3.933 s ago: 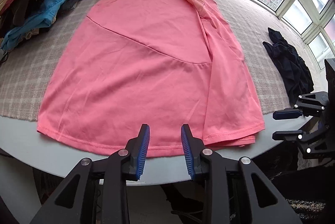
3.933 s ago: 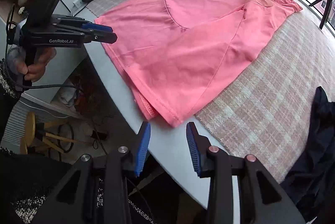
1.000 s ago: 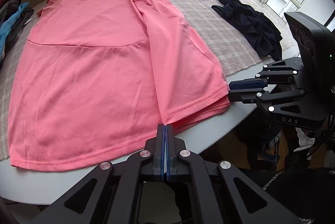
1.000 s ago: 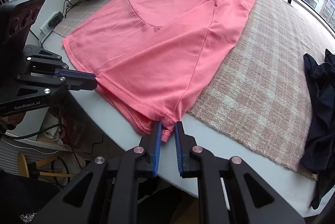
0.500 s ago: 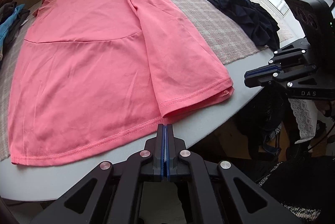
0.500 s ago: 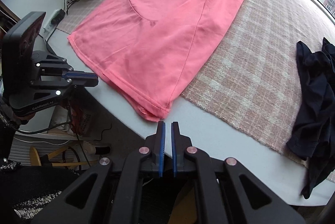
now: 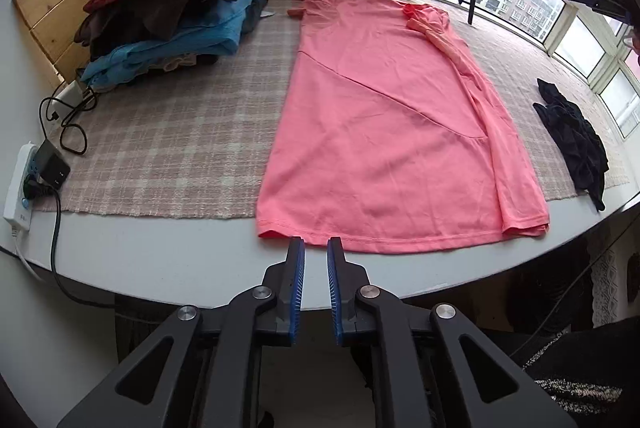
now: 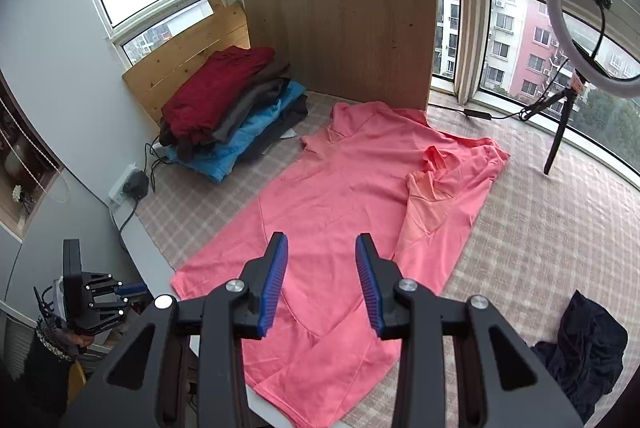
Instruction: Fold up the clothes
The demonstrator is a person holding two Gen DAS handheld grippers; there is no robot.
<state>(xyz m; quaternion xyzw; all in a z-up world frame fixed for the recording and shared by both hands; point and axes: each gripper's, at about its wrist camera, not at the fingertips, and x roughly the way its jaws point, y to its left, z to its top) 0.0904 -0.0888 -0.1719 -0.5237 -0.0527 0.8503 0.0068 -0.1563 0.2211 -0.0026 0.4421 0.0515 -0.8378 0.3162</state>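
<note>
Pink shirt (image 7: 384, 132) (image 8: 348, 228), plain and smooth-knit, spread flat lengthwise on the checked cloth with hem hanging just over onto the bare grey table edge nearest the left wrist camera, collar end far off toward the wooden board. Right side folded inward in a long strip lying on top of the body, paler inside-out sleeve showing near the top. Faint diagonal crease across the middle; left short sleeve sticking out flat at the far end.
</note>
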